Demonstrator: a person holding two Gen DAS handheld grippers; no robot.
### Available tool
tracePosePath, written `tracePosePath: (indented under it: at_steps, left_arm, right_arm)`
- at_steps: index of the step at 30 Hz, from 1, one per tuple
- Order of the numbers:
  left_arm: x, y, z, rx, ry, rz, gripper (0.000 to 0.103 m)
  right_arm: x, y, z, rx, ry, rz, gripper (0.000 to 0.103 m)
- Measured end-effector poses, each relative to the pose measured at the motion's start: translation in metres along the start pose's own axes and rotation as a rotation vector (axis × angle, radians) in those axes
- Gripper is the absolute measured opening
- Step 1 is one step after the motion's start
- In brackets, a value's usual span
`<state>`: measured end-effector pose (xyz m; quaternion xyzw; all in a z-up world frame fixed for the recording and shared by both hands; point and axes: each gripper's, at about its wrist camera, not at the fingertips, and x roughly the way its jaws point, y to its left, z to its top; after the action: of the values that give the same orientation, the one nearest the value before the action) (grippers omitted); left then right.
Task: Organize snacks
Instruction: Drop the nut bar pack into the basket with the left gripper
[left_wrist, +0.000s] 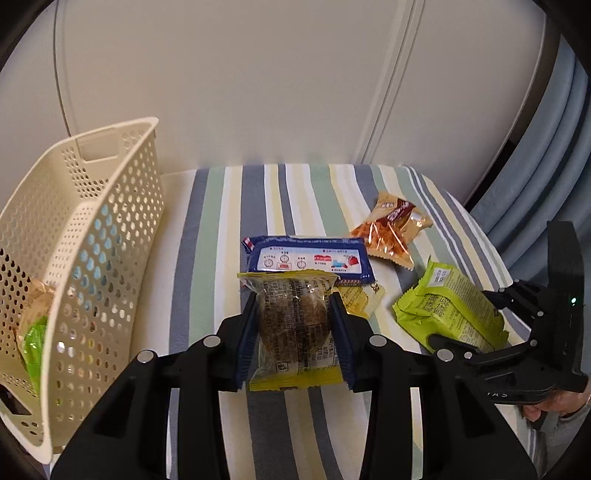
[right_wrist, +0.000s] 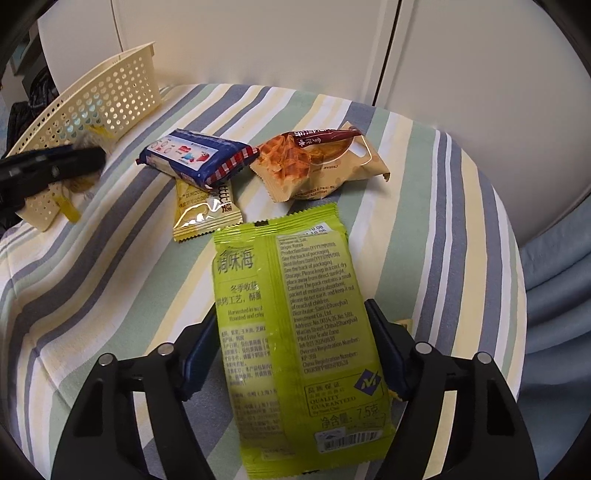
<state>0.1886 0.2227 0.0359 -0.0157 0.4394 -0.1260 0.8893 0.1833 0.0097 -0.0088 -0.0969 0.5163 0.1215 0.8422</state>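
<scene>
Left claw (left_wrist: 293, 325) clamped on round cake packet (left_wrist: 293, 328), frame centre, beside cream basket (left_wrist: 110, 206) at left. Right claw (right_wrist: 291, 354) clamped on green packet (right_wrist: 295, 332), lower centre.

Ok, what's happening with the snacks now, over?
Left hand-held gripper shut on yellow cake pack. Right hand-held gripper shut on green packet. Basket path clear.

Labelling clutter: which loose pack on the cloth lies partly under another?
The small yellow pack: its top is tucked under the blue pack. The orange pastry pack lies uncovered.
</scene>
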Motion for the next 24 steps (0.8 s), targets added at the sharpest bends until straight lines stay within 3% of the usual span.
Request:
tracePosePath:
  at_steps: [6,14,24]
  left_arm:
    - [-0.044,0.024,0.014,-0.045,-0.108,0.023,0.038]
    - [-0.079,0.07,0.027,-0.136,-0.219,0.128,0.038]
    - [-0.081,0.136,0.019,-0.268,-0.243,0.269,0.038]
  right_arm:
    - [-0.008,0.006,-0.004,0.024,-0.024,-0.036,0.069]
    - [-0.015,0.013,0.0,0.035,-0.051,-0.095,0.069]
    - [-0.022,0.017,-0.001,0.069,-0.08,-0.135,0.069]
